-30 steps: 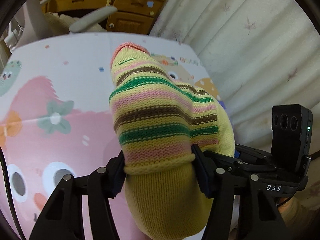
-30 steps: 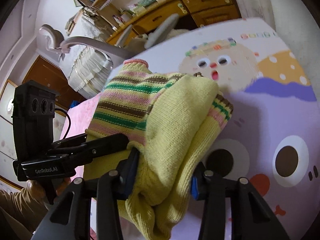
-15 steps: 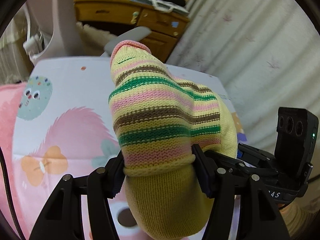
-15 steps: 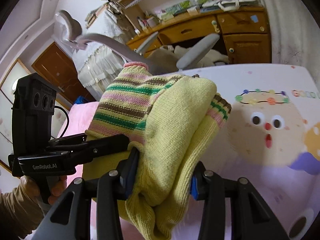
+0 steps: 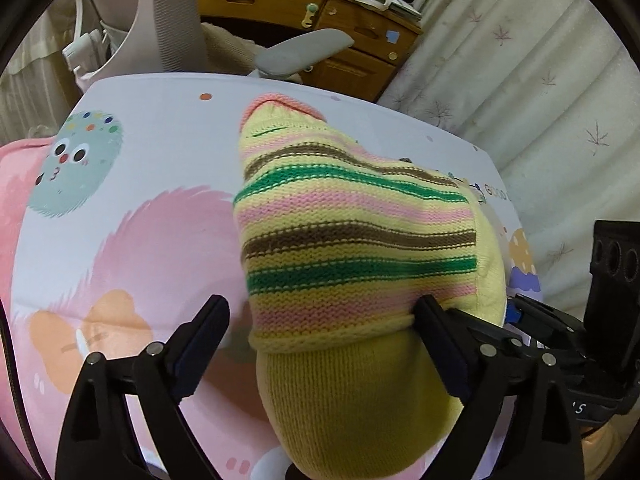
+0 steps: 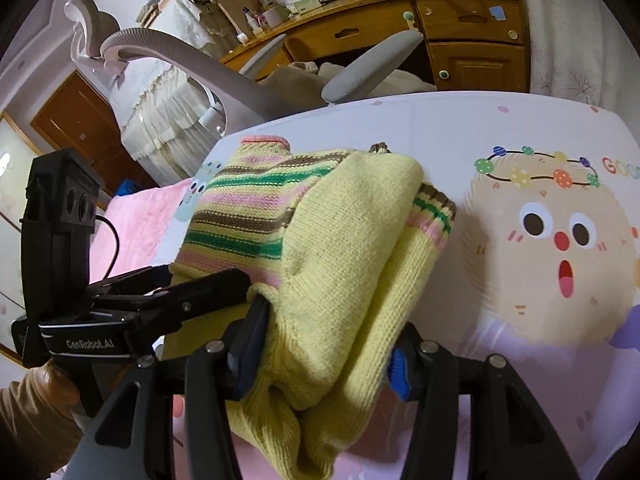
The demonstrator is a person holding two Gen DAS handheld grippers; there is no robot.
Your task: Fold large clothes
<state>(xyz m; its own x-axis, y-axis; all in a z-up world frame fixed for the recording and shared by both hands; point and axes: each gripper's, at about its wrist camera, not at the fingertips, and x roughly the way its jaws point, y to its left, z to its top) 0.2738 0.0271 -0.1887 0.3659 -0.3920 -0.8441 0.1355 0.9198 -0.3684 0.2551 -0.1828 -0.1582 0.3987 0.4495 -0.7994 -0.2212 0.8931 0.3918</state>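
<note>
Between both tools point(image 5: 320, 324) point(image 6: 324, 332) sits the folded sweater point(image 5: 352, 240), over the bedsheet point(image 5: 152, 128).

Inspector: Count of garments?

Recorder: One knitted sweater point(image 5: 360, 240), yellow with pink, green and brown stripes, bundled at centre.

Inspector: Grippers?

Recorder: Two. One left gripper point(image 5: 320, 344), one right gripper point(image 6: 324, 344), two jaws each.

Inspector: Furniture?

Recorder: One bed point(image 6: 500, 128) with cartoon sheet, one office chair point(image 6: 168, 52) at 11 o'clock in the right view, one wooden desk point(image 6: 460, 28) at 1 o'clock. Two chair armrests visible.

Inspector: Cartoon faces?

Recorder: Two countable: one green point(image 5: 74, 168), one beige point(image 6: 556, 248).
</note>
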